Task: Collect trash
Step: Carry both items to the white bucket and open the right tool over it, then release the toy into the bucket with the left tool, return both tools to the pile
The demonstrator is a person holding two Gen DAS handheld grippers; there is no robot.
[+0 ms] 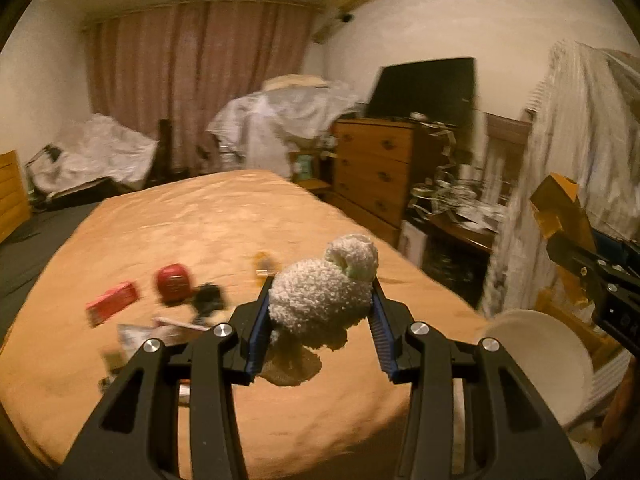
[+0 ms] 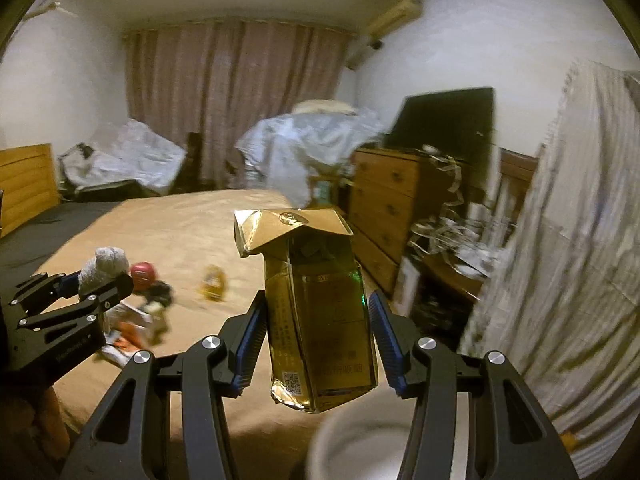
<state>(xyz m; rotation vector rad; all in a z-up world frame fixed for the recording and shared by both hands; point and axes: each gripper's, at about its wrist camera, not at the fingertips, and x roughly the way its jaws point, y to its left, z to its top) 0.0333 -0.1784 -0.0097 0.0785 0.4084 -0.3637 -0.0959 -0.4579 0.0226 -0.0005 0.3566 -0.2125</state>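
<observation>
My left gripper (image 1: 322, 285) is shut on a white fluffy rolled bundle (image 1: 320, 300), held above the bed with a limp beige end hanging under it. My right gripper (image 2: 317, 299) is shut on a crumpled gold carton (image 2: 320, 320) with its top flap bent open. In the left wrist view the right gripper (image 1: 576, 258) and its gold carton (image 1: 560, 208) show at the right edge. The right wrist view has the left gripper (image 2: 116, 278) and the fluffy bundle (image 2: 105, 264) at its left. A white round bin (image 1: 540, 360) stands low beside the bed; its rim (image 2: 352, 440) lies just under the carton.
On the orange bed cover (image 1: 180, 220) lie a red round pack (image 1: 173, 282), a pink box (image 1: 112, 305), a black scrap (image 1: 208, 298), a small yellow wrapper (image 1: 262, 264) and papers (image 1: 160, 328). A wooden chest of drawers (image 1: 376, 168), a cluttered low table (image 1: 460, 216) and a hanging white cloth (image 1: 560, 140) stand on the right.
</observation>
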